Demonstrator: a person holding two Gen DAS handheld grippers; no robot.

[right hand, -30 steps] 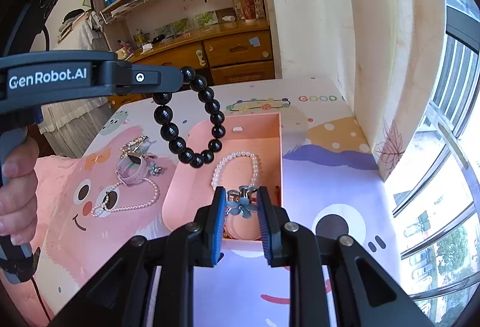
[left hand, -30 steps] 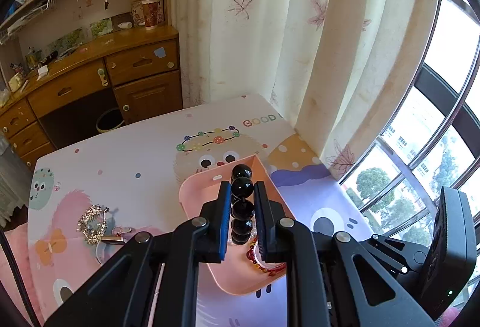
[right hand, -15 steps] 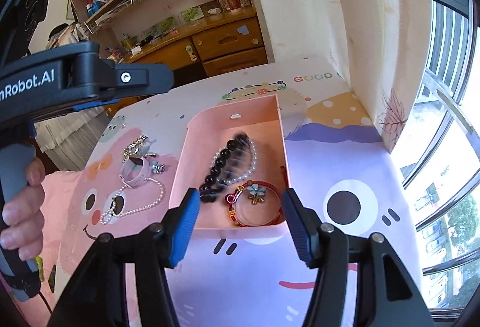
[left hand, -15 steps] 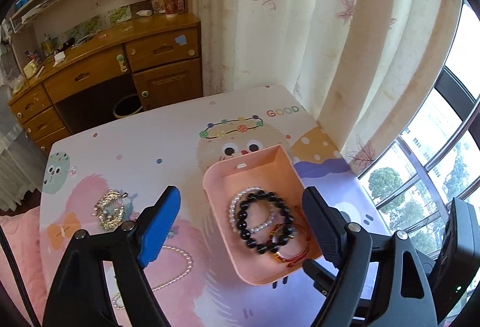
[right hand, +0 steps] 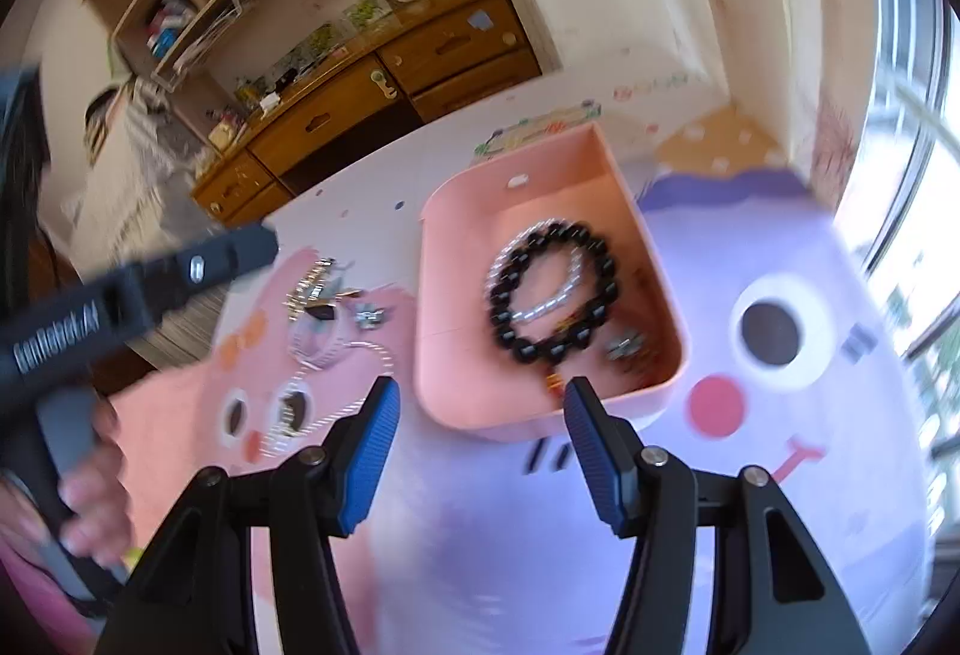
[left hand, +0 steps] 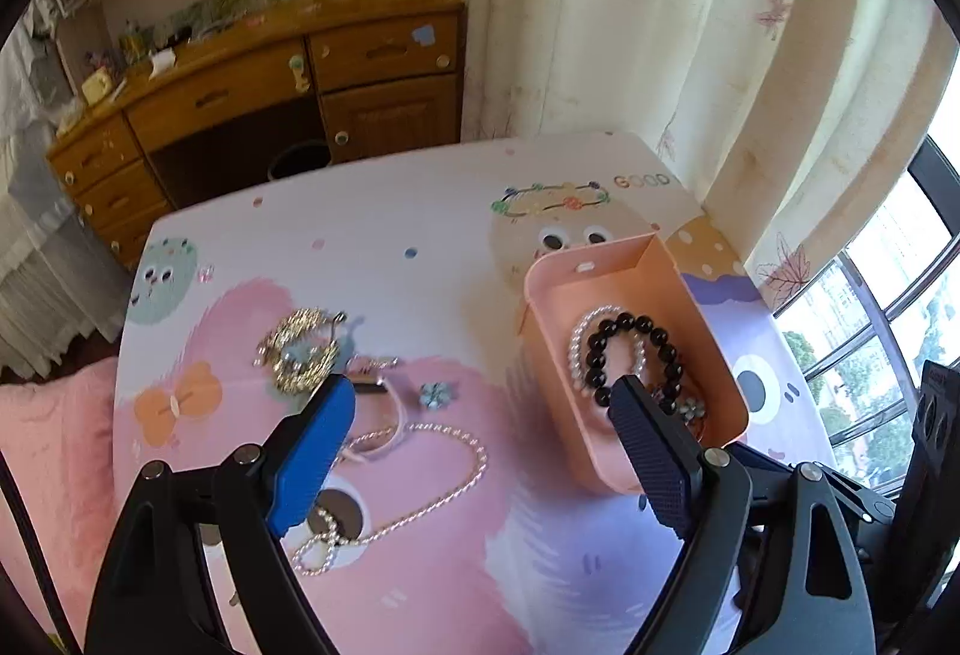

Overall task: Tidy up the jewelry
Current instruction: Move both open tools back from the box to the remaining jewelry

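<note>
Left gripper [left hand: 483, 424] jaws have just been opening, now wide and empty; pearl necklace [left hand: 420, 475] between them, limp, light, slippery; pinch one strand; right gripper [right hand: 477, 418] apart, seemingly empty.

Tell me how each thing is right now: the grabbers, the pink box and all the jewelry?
Left gripper: open, empty.
Right gripper: open, empty.
Pink box: open-topped, on the table.
Black bracelet: in the box, on the pearl bracelet.
Pearl necklace: loose on the table.
Gold brooch: on the table.
</note>
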